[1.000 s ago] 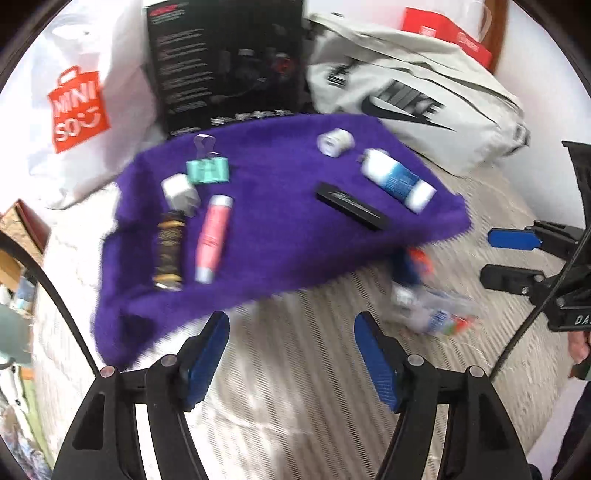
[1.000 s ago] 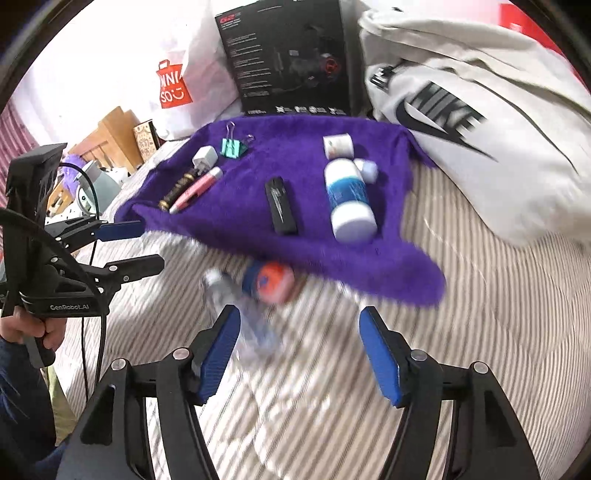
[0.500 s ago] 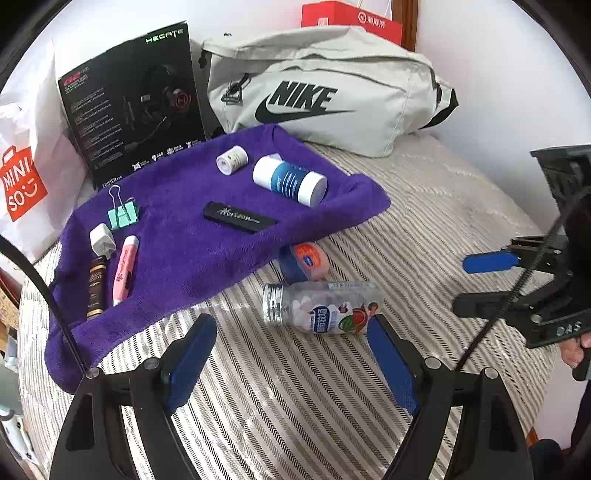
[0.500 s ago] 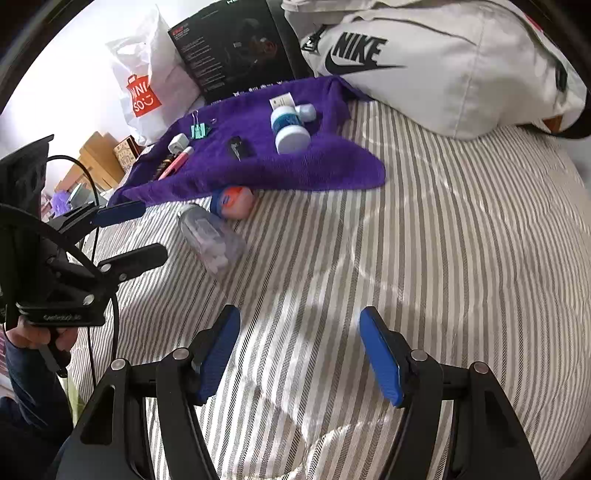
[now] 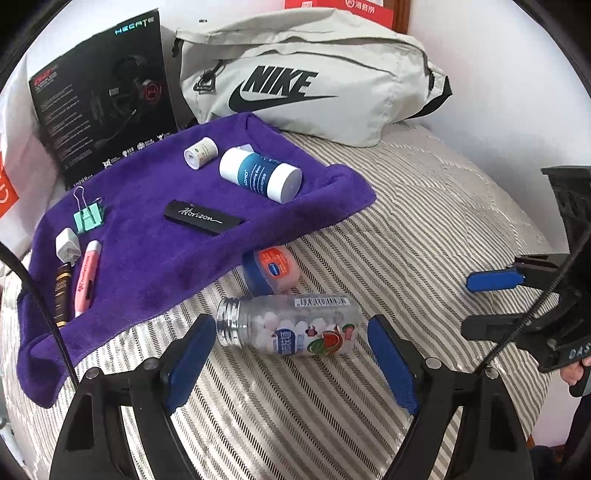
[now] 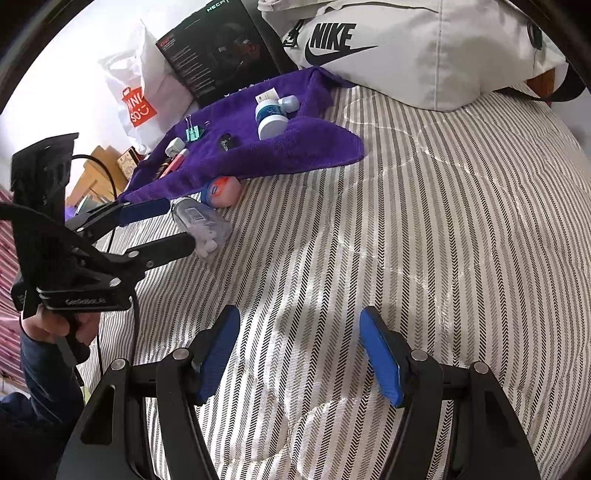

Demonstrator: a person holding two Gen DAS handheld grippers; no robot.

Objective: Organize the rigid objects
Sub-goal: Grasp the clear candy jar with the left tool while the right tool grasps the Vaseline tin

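Now that the left gripper (image 5: 286, 356) has been brought down around the clear candy bottle (image 5: 290, 325), jaws spread and empty, pickup looks next; the right gripper (image 6: 299, 354) is parked wide, holding nothing.

Background items around the striped bed surface.
A grey-and-white striped bedspread (image 5: 424, 206) covers the bed. At its far edge lies a pale grey Nike bag (image 5: 310, 74) with a black logo and strap; beside it, to the left, a black headset box (image 5: 103, 96) printed "HECATE" stands upright, leaning back. A white Miniso shopping bag (image 6: 136, 96) with a red-orange logo stands further left, against the white wall (image 5: 498, 74). A red carton (image 5: 340, 9) shows behind the Nike bag, only partly visible. Beyond the bed's left edge, light wooden furniture (image 6: 98, 168) is seen, its form unclear.
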